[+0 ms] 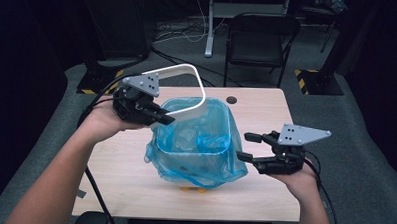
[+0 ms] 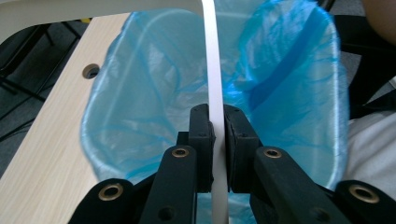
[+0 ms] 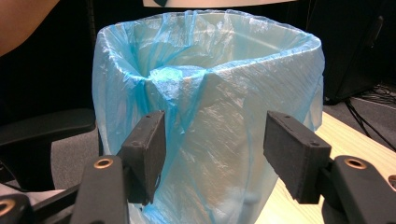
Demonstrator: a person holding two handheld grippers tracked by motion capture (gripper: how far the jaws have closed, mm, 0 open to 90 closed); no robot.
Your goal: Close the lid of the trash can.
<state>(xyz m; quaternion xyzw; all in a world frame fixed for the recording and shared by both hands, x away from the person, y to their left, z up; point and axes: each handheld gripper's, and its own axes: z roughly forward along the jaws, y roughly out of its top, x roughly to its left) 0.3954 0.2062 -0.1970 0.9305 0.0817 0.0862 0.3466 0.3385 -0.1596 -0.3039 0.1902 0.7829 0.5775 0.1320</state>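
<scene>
While the small white plastic bin [image 1: 213,137] lined with a thin translucent blue plastic bag [image 1: 199,167] stands on the pale wooden table [image 1: 266,114], the left gripper [image 1: 164,118] hangs over the bin's near-left corner and pinches a white rounded-rectangular plastic rim ring [image 1: 188,69]. In the left gripper view its two black jaws press together on the ring's thin white band [image 2: 214,84], which runs straight up between the pads, with the open mouth of the bag-lined bin [image 2: 154,93] directly beyond. From the high view the ring is tilted, its near edge low at the bin's back-left rim and its far edge raised above and behind the bin, so it does not sit flat on the bin.

The blue bag is draped over the bin's rim and hangs loose down the outer walls, bunching at the bin's foot on the table. Whether the ring touches the bag at the bin's rim is not clear.

The right gripper [image 1: 248,146] is held just to the right of the bin, level with its lower half. Its jaws are spread, and in the right gripper view the bag-covered corner of the bin [image 3: 210,116] shows between them, farther off, with neither pad touching the plastic. A round hole [image 1: 231,99] in the table lies just behind the bin.
</scene>
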